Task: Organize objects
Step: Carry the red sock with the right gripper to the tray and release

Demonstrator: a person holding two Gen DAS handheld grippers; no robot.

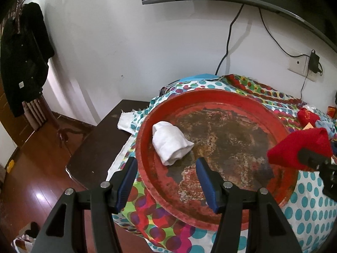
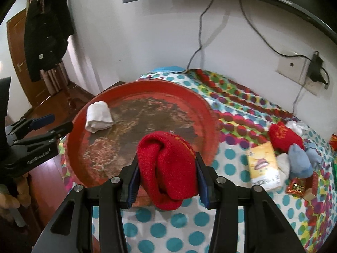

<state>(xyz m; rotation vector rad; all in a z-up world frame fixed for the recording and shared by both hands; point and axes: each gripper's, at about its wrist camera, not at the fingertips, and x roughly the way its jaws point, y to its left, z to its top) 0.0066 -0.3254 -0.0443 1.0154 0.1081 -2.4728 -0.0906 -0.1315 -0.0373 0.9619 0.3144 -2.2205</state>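
A round red tray [image 1: 280, 124] with a worn brown bottom lies on the dotted cloth; it also shows in the right wrist view [image 2: 210, 113]. A rolled white sock [image 1: 170, 142] lies inside it at the left, seen too in the right wrist view [image 2: 98, 116]. My left gripper [image 1: 166, 167] is open and empty above the tray's near left rim. My right gripper [image 2: 167, 166] is shut on a rolled red sock [image 2: 168, 168] held above the tray's near right rim; this sock also shows at the right of the left wrist view [image 1: 299, 149].
A second red sock [image 2: 284, 137], blue socks [image 2: 299, 160], a white sock [image 2: 283, 165], a yellow-white packet [image 2: 263, 166] and red packets [image 2: 297, 186] lie on the cloth right of the tray. The dark table edge [image 1: 94, 145] drops to wooden floor at left. A wall socket [image 2: 294, 67] with cables is behind.
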